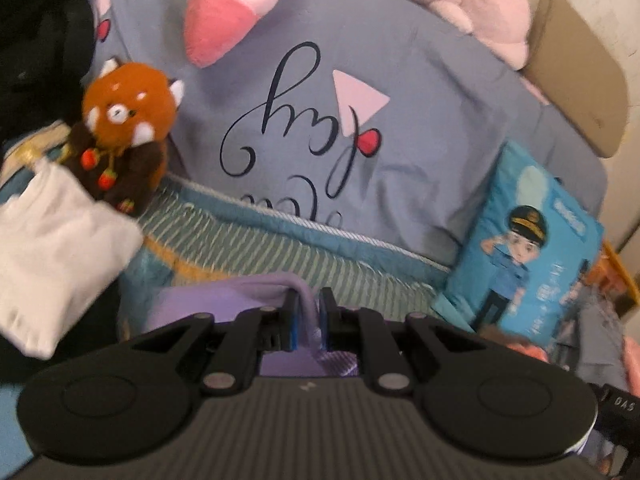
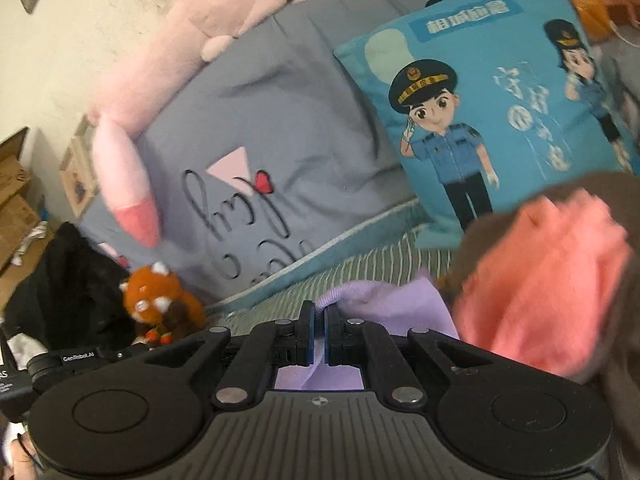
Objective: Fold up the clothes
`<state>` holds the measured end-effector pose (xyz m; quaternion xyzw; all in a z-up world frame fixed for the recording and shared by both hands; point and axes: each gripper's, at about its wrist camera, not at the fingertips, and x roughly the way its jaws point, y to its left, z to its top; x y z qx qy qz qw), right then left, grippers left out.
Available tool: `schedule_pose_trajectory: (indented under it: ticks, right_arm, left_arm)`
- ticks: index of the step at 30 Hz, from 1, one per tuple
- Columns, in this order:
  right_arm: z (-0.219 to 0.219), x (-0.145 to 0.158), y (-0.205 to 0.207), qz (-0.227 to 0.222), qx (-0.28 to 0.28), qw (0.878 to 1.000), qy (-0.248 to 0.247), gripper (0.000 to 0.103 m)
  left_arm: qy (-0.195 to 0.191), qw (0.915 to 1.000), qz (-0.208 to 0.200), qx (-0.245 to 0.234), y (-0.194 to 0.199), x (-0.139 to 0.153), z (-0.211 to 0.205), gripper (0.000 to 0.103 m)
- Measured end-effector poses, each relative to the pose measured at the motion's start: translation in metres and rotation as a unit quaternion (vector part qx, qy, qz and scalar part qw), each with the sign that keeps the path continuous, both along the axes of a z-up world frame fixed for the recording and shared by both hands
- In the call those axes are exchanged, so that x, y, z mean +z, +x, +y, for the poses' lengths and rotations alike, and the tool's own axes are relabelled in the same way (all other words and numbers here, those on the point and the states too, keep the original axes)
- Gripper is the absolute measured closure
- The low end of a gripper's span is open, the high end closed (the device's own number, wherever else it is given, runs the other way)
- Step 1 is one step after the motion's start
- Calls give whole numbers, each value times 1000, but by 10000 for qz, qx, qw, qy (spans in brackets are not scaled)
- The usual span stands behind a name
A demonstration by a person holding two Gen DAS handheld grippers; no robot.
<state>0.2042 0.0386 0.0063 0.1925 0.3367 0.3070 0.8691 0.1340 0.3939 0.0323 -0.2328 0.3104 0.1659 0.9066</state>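
The left gripper (image 1: 308, 320) and the right gripper (image 2: 316, 332) each pinch a hem of the purple garment (image 2: 384, 304) above the bed (image 1: 280, 248). The thin, limp cloth looks light, best held at corners.

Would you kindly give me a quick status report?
Left claw and right claw both shut on lilac garment. Red panda plush, blue cushion ahead.
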Motion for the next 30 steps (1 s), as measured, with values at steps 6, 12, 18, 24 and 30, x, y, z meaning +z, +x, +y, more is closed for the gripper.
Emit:
schedule_pose_trajectory:
  ticks: [6,12,18,24,30]
  right_arm:
    - [37,-38,58,167,-158,9991,-362,99]
    - [49,-77,84,427,-311,9979,-386,99]
    - [51,-98,98,644,-465,9961,-386,99]
    - [55,-102,113,819,-570,9941,-430,98]
    - [59,-102,124,897,-570,9932,-477,98]
  left_arm:
    - [45,9992,392,64,80,-52,10,92]
    - [115,9971,747,114,118,-106,11,92]
    - [205,9951,954,162,129,-142,6,92]
    - [215,9941,1039,217,135,-153,9,90]
    - [726,9925,920,346,135,-140,8,67]
